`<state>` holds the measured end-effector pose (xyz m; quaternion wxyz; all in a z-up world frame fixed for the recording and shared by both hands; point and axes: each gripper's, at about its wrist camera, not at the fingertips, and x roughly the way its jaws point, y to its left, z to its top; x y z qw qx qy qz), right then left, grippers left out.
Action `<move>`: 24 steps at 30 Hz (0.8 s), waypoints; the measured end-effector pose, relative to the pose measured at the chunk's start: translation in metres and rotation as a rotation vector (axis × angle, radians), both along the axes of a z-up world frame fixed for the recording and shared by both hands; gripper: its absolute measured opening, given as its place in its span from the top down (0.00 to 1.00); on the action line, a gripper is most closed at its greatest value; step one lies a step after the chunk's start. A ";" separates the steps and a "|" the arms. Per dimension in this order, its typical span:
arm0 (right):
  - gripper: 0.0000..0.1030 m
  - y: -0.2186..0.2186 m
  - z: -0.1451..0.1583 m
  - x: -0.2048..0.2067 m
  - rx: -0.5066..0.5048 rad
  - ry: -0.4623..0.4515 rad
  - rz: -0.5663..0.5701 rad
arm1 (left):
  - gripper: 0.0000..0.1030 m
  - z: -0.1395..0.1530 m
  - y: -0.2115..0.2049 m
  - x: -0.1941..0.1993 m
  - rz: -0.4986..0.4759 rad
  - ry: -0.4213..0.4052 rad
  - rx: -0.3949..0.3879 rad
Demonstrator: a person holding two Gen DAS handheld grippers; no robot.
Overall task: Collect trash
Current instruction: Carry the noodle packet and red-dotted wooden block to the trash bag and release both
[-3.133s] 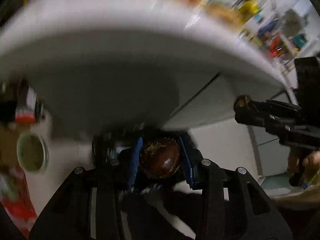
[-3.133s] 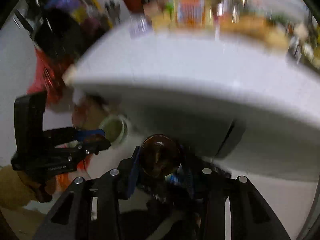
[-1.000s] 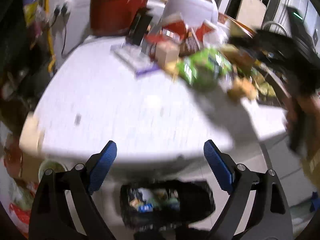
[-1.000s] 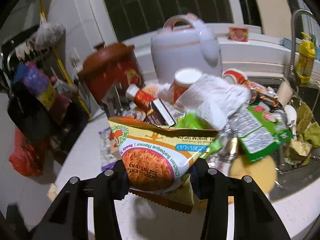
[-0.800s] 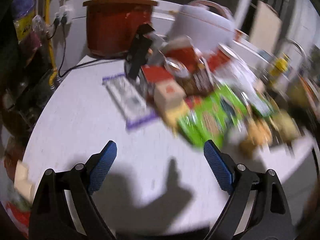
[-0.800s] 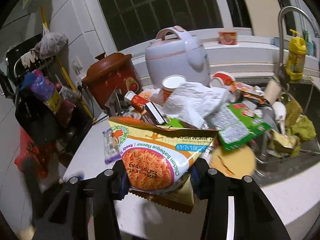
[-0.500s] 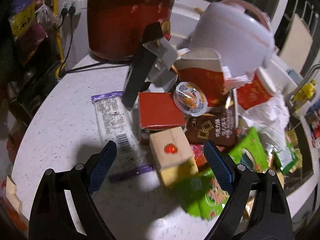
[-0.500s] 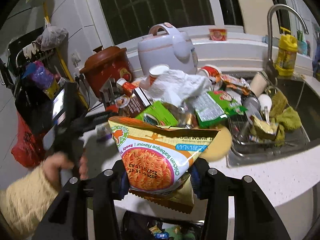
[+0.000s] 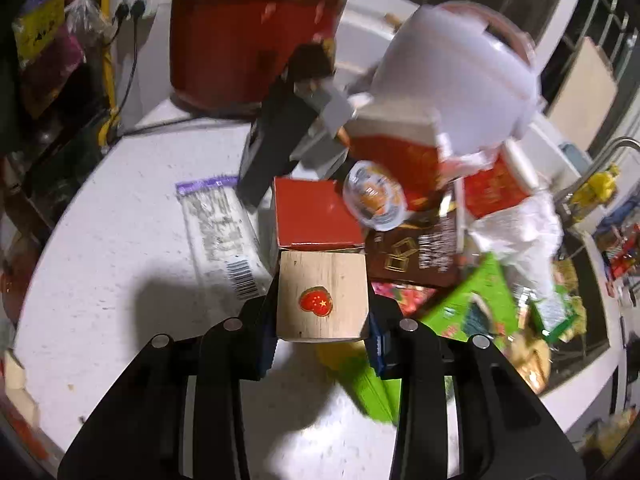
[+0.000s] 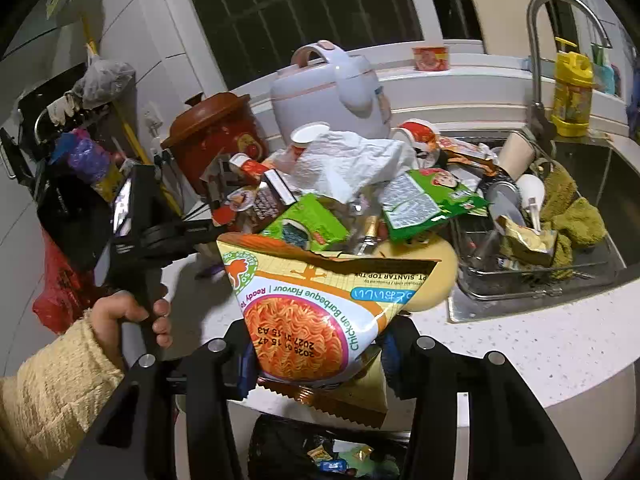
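Left tool [image 9: 322,344] clamps wooden block [image 9: 322,294] with red heart sticker, at near edge of trash pile on white bench [image 9: 120,280]. Red box [image 9: 316,218] touches block's far side. Right tool [image 10: 316,354] grips noodle packet [image 10: 316,304], held over bench edge above black trash bag [image 10: 320,452].
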<state>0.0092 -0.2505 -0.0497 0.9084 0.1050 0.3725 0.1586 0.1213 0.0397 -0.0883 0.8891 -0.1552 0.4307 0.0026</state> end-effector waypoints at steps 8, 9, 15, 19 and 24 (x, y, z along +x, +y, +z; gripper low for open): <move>0.54 0.023 0.010 -0.024 0.005 -0.014 0.141 | 0.66 0.042 0.006 -0.107 -0.193 -0.107 0.038; 0.54 0.027 0.009 -0.029 -0.003 -0.006 0.162 | 0.66 0.040 0.004 -0.121 -0.218 -0.099 0.043; 0.54 0.058 -0.039 -0.068 -0.065 0.147 0.282 | 0.66 -0.025 -0.003 -0.200 -0.315 0.092 0.020; 0.54 0.074 -0.106 -0.082 -0.108 0.292 0.300 | 0.66 -0.107 -0.005 -0.224 -0.322 0.267 0.005; 0.54 0.087 -0.216 -0.087 -0.195 0.452 0.281 | 0.66 -0.222 -0.007 -0.230 -0.300 0.444 0.014</move>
